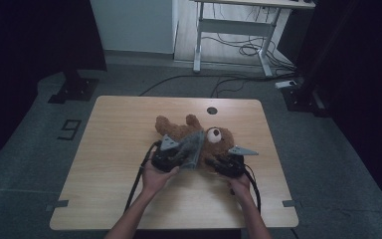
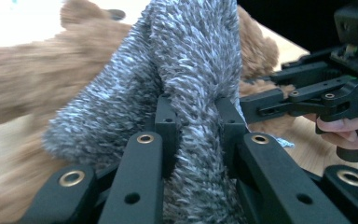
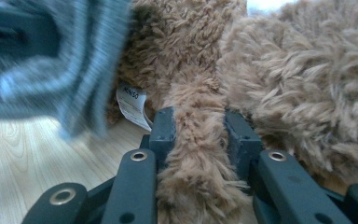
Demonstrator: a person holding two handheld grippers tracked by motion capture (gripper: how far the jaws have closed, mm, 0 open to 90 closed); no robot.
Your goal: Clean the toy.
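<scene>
A brown teddy bear (image 1: 218, 139) lies on its back in the middle of the wooden table (image 1: 114, 144). A grey knitted garment (image 1: 193, 147) hangs over its body. My left gripper (image 1: 179, 160) is shut on a fold of that grey knit (image 2: 191, 84), which bulges up between its pads. My right gripper (image 1: 214, 162) is shut on a furry brown limb (image 3: 193, 154) of the bear (image 3: 279, 79), the fur squeezed between the pads. In the left gripper view the right gripper (image 2: 244, 109) shows at the right edge, close beside the cloth.
A white sewn-in label (image 3: 133, 106) hangs from the bear next to the grey garment (image 3: 65, 60). A round cable hole (image 1: 212, 110) sits near the table's far edge. A white desk frame (image 1: 234, 35) and loose cables lie on the floor beyond.
</scene>
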